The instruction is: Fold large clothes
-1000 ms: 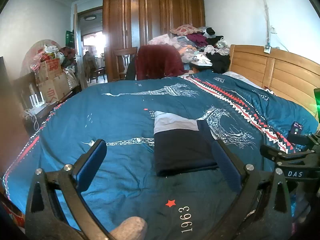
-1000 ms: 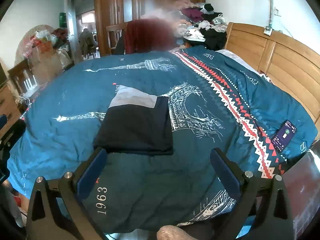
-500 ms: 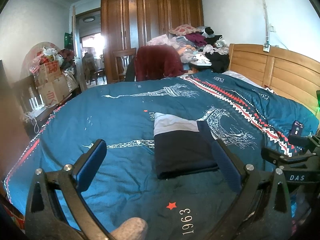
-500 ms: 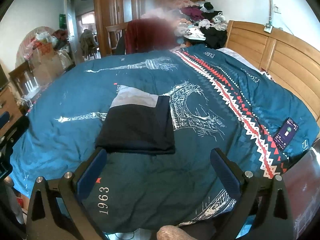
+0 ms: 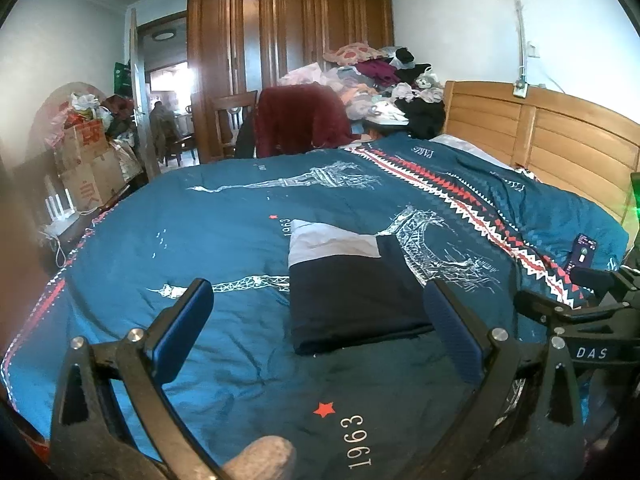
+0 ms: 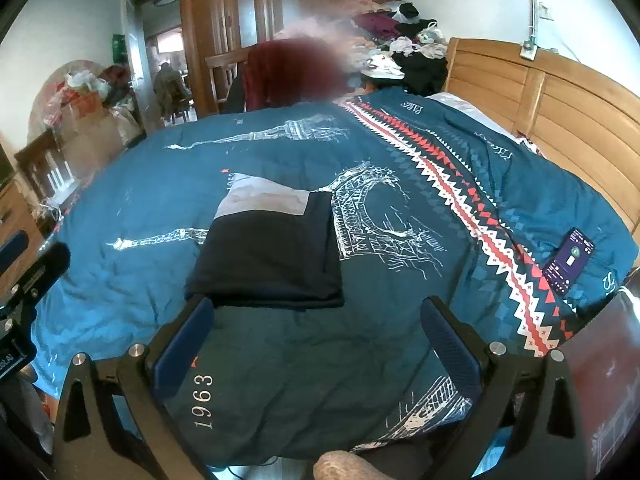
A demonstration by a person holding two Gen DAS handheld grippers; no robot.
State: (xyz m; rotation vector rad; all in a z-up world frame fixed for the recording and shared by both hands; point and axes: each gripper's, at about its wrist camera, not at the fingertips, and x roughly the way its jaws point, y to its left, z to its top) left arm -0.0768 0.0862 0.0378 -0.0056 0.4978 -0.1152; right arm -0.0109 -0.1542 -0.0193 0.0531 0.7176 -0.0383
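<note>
A folded dark navy garment (image 5: 352,292) (image 6: 268,256) with a pale grey band at its far end lies flat in the middle of the blue patterned bedspread (image 5: 224,240) (image 6: 280,368). My left gripper (image 5: 316,320) hovers open just in front of the garment's near edge, nothing between its blue pads. My right gripper (image 6: 316,336) is also open and empty, held above the bedspread a little nearer than the garment. The right gripper's black body (image 5: 588,320) shows at the right edge of the left wrist view.
A phone (image 6: 568,260) (image 5: 582,250) lies on the bedspread near the wooden headboard (image 6: 560,96). A chair draped in a red cloth (image 5: 300,120), a heap of clothes (image 5: 380,76), a wooden wardrobe (image 5: 288,52) and stacked cardboard boxes (image 5: 88,164) stand beyond the bed.
Both views have shifted slightly; the grippers stay open and back from the garment, which has not moved.
</note>
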